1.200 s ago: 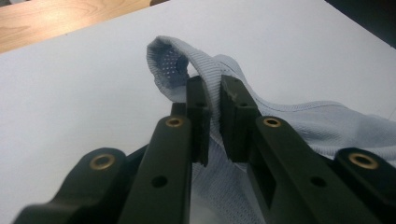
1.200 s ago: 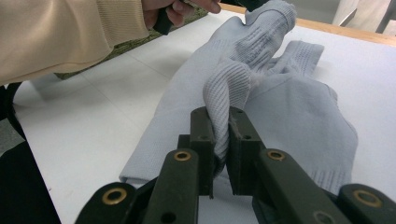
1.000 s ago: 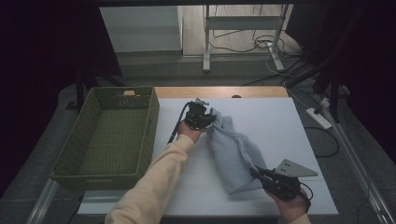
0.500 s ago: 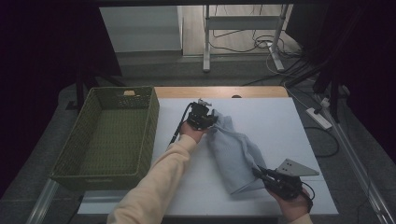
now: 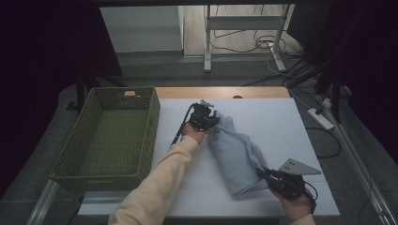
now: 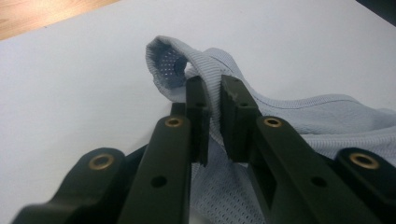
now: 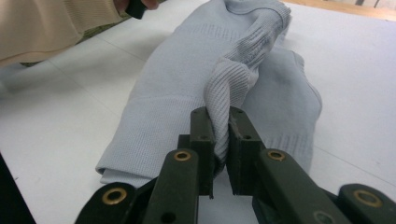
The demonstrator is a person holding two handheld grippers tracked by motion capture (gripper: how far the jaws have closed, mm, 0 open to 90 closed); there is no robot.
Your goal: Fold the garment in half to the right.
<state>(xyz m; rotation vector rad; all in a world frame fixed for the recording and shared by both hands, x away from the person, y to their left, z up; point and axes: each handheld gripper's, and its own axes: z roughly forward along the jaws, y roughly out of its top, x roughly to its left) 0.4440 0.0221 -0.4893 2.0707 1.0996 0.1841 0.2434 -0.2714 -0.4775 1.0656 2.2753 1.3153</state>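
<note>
Garment [image 5: 237, 154] — both grippers [image 6: 214, 109] [image 7: 220, 135] clamped on ribbed edges | bare table [image 5: 277, 124] right | basket [image 5: 110, 133] left

The table [image 5: 281, 122] has a white top with a strip of bare wood [image 5: 220, 92] along its far edge. A woven green basket [image 5: 109, 136] stands at its left side, partly past the edge. Beyond it the grey floor [image 5: 197, 75] gives way to pale wooden boards, where the metal legs of a stand [image 5: 207, 42] rise among loose cables [image 5: 244, 46]. A white power strip [image 5: 321, 118] lies on the floor at the right. Both sides of the room sink into darkness, and a pale panel [image 5: 141, 29] stands at the far left.
</note>
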